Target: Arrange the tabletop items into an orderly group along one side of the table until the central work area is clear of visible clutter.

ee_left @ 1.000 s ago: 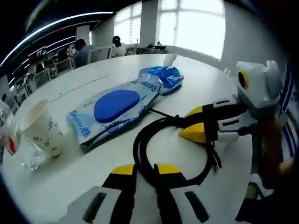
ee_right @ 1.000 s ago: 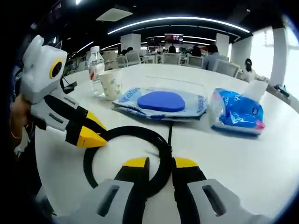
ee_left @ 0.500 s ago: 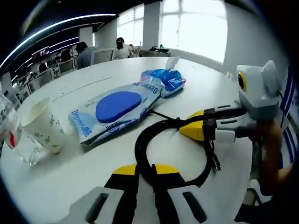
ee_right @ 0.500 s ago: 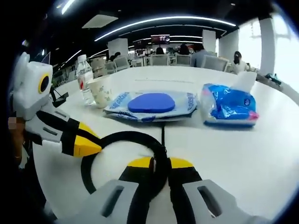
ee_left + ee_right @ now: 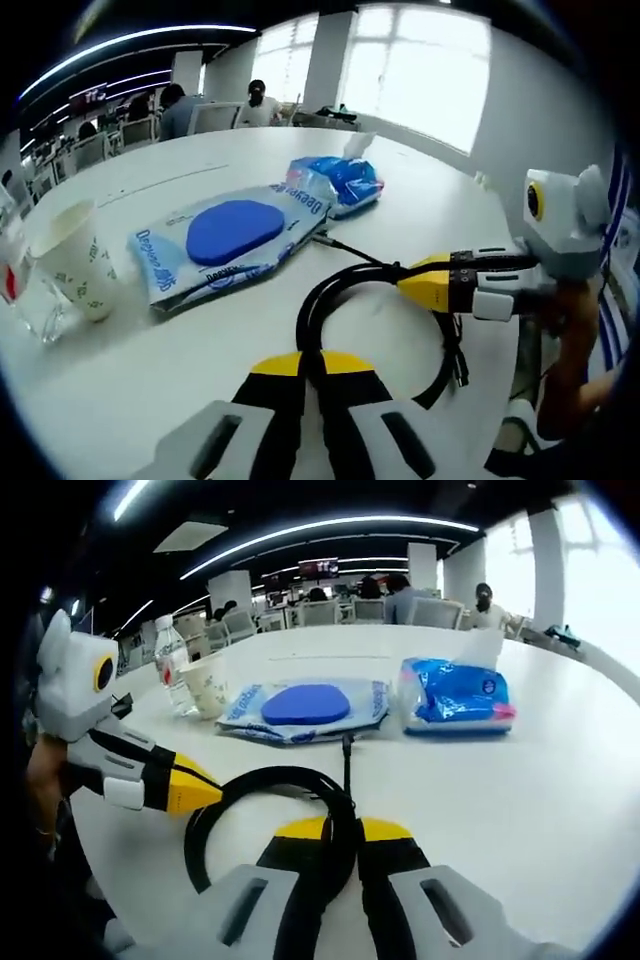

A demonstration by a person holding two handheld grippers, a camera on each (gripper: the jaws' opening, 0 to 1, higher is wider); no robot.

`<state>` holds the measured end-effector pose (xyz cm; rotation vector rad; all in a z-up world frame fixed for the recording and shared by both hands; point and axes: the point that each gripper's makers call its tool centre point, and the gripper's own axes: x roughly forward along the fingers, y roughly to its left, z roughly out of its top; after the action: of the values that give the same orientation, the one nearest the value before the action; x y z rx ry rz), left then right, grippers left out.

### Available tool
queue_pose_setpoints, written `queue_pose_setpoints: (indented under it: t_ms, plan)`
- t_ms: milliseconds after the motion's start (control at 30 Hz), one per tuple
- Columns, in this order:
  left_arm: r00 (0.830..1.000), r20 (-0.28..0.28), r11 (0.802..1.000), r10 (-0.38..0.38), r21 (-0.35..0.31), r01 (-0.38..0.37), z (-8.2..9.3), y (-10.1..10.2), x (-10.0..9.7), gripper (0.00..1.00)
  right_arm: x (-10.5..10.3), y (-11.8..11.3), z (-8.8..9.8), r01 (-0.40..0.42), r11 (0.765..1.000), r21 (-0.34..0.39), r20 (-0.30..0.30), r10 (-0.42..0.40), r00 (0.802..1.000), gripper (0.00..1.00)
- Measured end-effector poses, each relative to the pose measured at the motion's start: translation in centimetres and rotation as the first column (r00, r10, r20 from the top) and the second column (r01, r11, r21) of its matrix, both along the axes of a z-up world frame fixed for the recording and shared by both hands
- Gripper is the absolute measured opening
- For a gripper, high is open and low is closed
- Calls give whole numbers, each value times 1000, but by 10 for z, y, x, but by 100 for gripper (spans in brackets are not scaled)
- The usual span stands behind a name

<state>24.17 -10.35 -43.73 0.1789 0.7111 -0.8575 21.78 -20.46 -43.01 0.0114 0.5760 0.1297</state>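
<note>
1. Left gripper view, left to right: cup (image 5: pixel 75 262) beside a clear bottle (image 5: pixel 22 300) at the far left; flat wipes pack (image 5: pixel 225 240), long axis running from lower left toward upper right; blue tissue pack (image 5: pixel 338 180) just beyond its far end; all on a white table (image 5: pixel 150 180).
2. Black cable (image 5: pixel 345 300), coiled into a loop, lying nearest of all, between both tools; free plug end pointing toward the wipes pack.
3. Left gripper (image 5: pixel 310 365): jaws together, clamped on the near arc of the cable.
4. Right gripper (image 5: pixel 425 285), entering from the right: tips closed on the far arc of the same loop.
5. Right gripper view: left gripper (image 5: pixel 195 795) at left, cable (image 5: pixel 270 780) centre, own tips (image 5: pixel 342 830) pinching its strand.
6. Judgement: loop held equally by both hands; the rest of the items lying directly ahead, well apart.
</note>
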Motion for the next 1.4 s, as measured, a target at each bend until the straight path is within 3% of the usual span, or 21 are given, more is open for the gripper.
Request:
queue_pose_setpoints:
  t_ms: [100,267,333,500,967,1233,1333,1400]
  plan:
    - [1000,4,1000,-9,2,9,1,-2,-2,2,-4,-1,2,3,1000,-11,1,-3,1000,9]
    - [999,14,1000,-31,9,30,0,-6,-2,2,-10,-4,-16,-17,998,-63,-69,13,998,10]
    - [999,28,999,-40,27,39,0,-7,-1,2,-10,-5,-14,-16,998,-59,-57,13,998,11]
    - [998,42,999,-36,30,35,1,-7,0,2,-14,0,-17,-84,992,-100,-92,74,993,15]
    - [998,49,999,-45,18,45,1,-6,2,4,-12,-3,-15,-104,989,-101,-80,96,992,25]
    - [988,135,996,-76,61,68,2,-1,8,12,-13,-8,-12,-122,989,-86,-56,117,992,30]
    - [986,151,996,-76,61,68,3,2,9,17,-11,-10,-6,-125,989,-76,-24,124,992,35]
    - [976,199,995,-83,74,70,5,7,12,22,-7,-9,1,-144,987,-68,18,145,989,40]
